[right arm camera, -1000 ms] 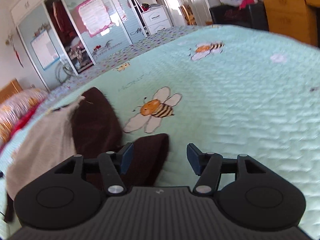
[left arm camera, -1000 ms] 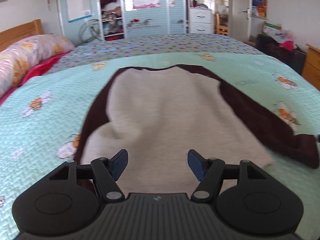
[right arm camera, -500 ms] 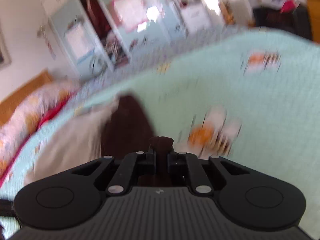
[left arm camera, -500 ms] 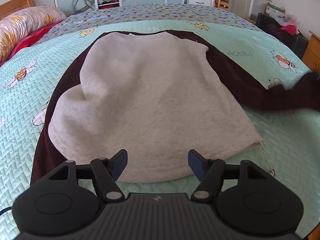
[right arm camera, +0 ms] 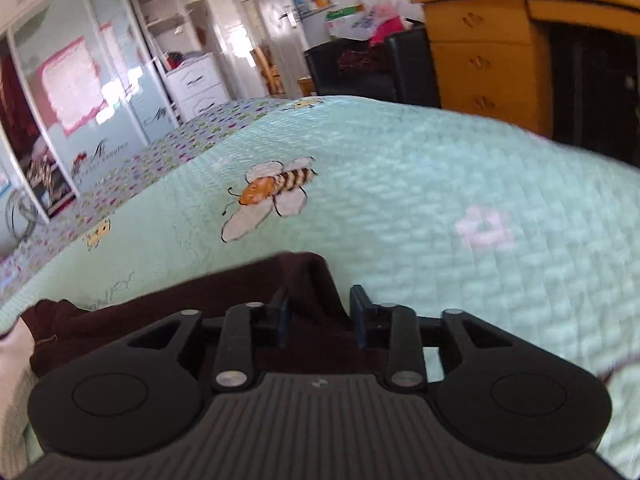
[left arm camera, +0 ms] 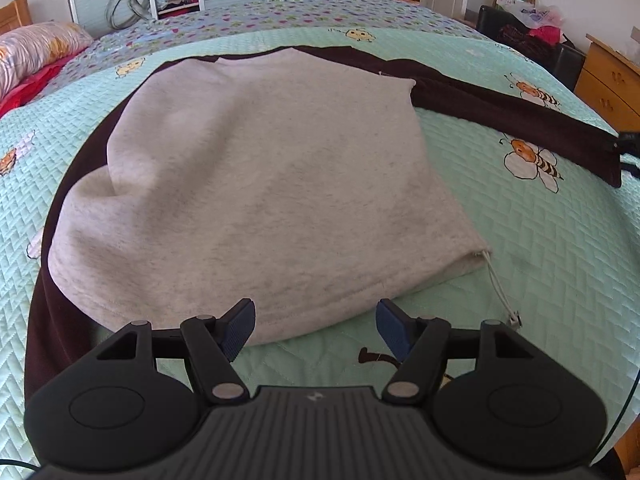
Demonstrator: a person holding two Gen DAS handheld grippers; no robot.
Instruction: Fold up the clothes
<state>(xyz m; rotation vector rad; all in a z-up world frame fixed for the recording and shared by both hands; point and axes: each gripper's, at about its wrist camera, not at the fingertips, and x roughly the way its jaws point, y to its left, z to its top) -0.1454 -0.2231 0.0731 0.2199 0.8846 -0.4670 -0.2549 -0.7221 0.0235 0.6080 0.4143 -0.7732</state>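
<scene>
The sweatshirt (left arm camera: 256, 184) is lying flat mid-bed (left arm camera: 540, 260). The left hand-held gripper (left arm camera: 316, 326) is hovering open and empty at its hem. The right hand-held gripper (right arm camera: 318, 312) is opening around the dark sleeve (right arm camera: 308, 276); best release it fully stretched, smooth, toward the bed's right edge.

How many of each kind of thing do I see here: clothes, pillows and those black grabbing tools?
Sweatshirts: 1, the grey sweatshirt with dark brown sleeves
Pillows: 1, the floral pillow
Tools: 2, the left tool, open, and the right tool, opening with a sleeve between its jaws
Total: 4
</scene>
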